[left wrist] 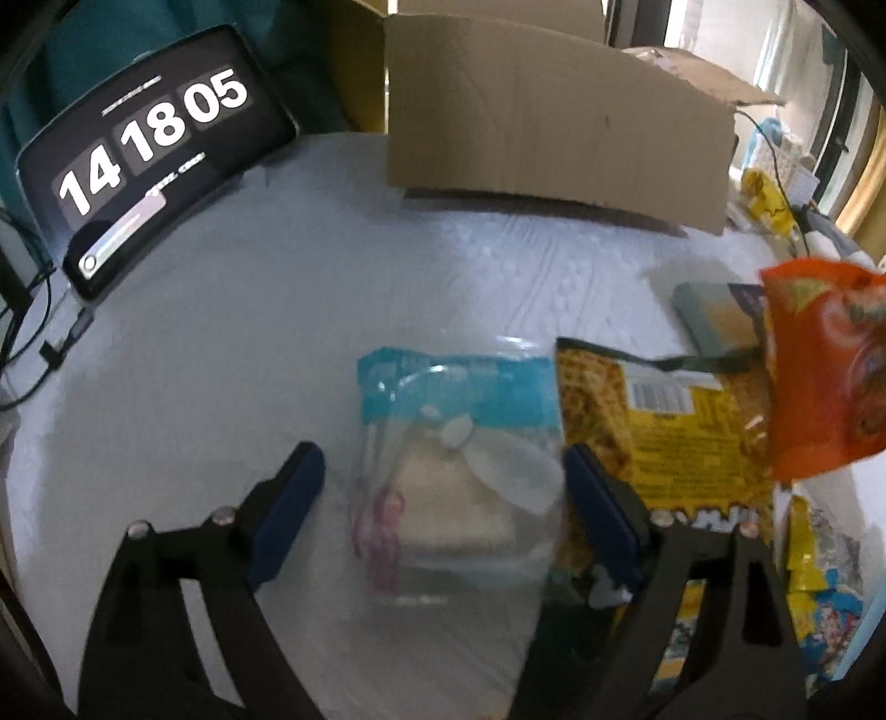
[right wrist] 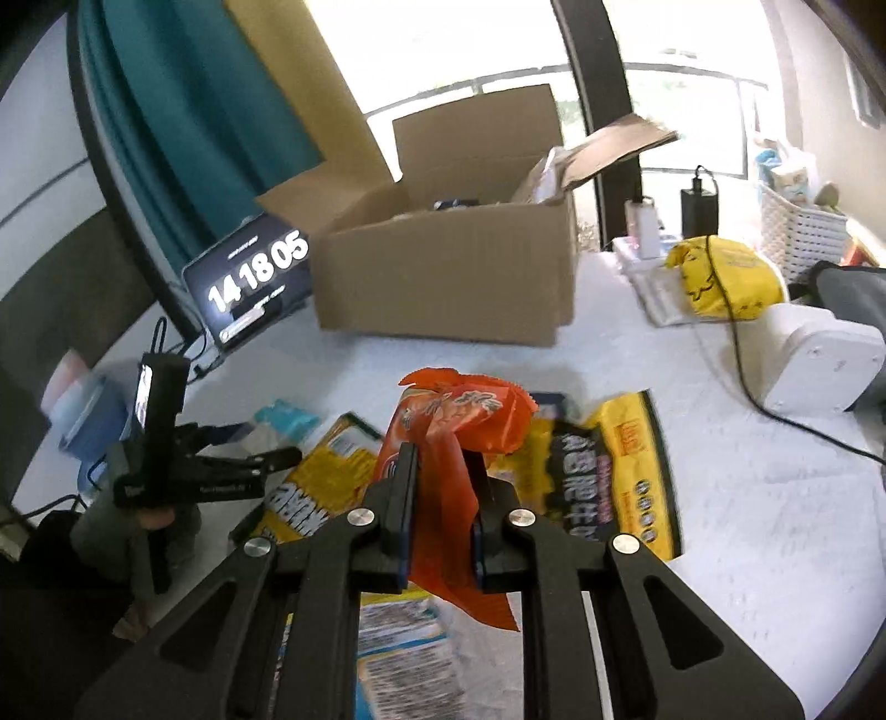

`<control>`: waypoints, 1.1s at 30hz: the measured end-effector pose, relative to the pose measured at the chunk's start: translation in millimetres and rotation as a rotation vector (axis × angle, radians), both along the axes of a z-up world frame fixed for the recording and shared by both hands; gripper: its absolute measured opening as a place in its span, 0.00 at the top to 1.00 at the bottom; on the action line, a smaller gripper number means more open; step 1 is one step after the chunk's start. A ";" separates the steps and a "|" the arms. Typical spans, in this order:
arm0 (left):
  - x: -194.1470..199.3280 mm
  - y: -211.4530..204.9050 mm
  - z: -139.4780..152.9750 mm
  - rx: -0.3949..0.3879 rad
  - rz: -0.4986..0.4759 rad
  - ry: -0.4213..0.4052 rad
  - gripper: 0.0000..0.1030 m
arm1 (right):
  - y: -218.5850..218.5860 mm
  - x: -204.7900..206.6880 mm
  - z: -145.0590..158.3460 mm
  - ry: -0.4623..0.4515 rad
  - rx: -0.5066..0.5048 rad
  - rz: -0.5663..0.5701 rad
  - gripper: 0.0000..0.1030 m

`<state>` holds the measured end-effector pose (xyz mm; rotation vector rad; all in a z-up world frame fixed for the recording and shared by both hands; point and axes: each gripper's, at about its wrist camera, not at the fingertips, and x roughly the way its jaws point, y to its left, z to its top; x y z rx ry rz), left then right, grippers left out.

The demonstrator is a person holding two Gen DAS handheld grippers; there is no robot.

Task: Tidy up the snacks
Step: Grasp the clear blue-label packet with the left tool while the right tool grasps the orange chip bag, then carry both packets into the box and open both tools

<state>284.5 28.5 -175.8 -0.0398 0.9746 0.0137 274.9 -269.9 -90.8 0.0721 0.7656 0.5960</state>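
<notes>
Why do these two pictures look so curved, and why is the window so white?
Both views come through fisheye lenses, so straight edges bow and the corners go black. In the right wrist view the window is overexposed to plain white, and the cardboard box is slightly smeared. In the left wrist view the clear packet and orange packet are blurred.

Glossy orange foil packet, clear shiny plastic bag, matt brown cardboard box, faintly embossed white tablecloth.
</notes>
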 end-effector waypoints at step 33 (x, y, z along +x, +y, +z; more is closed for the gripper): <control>56.3 -16.1 164.1 -0.029 -0.221 -0.480 0.42 | 24.5 83.5 120.2 -0.385 0.015 -0.113 0.86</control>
